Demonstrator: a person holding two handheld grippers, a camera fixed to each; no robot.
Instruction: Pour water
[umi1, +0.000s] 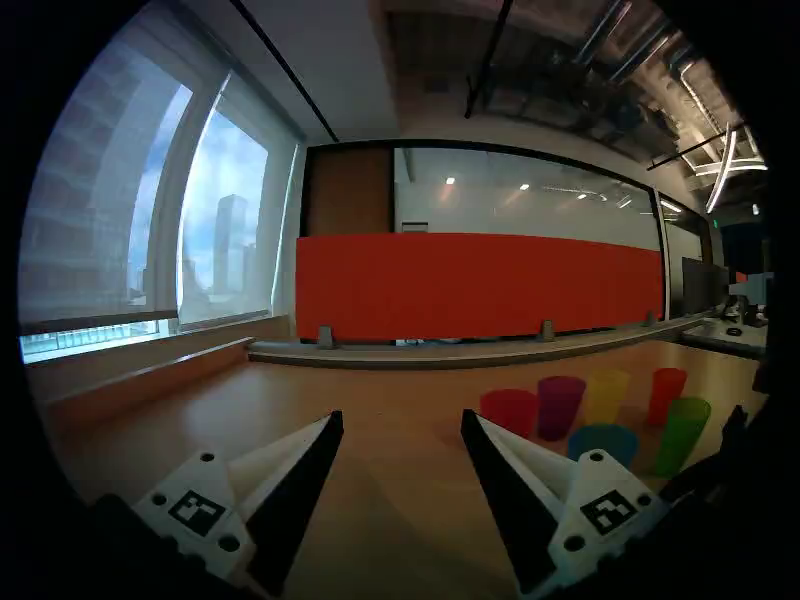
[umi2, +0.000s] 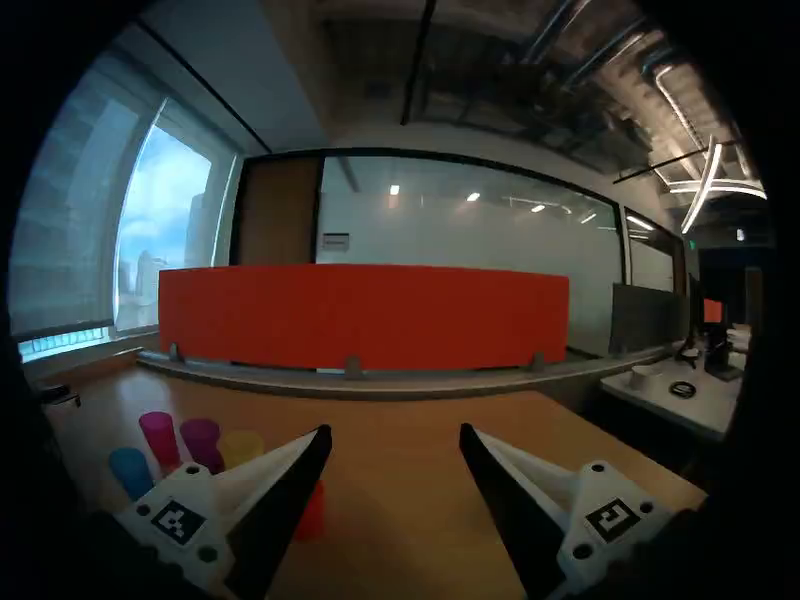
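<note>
The left gripper (umi1: 400, 440) hangs released and empty over the table (umi1: 400, 395); the coloured cups (umi1: 560, 405) cluster to its right; best, I judge, to square up on one cup, gripping mid-wall; the right gripper (umi2: 395, 450) gapes empty.

Wood-look counter (umi1: 400, 390), smooth, low sheen; cups (umi1: 560, 400) translucent coloured plastic, slightly glossy. On left hand-held gripper (umi1: 402, 415) and right hand-held gripper (umi2: 395, 430): smooth white plastic shells, matt black inner faces. Matt orange partition (umi1: 480, 285); glass wall (umi1: 520, 195) above it glossy, reflecting ceiling lights.
</note>
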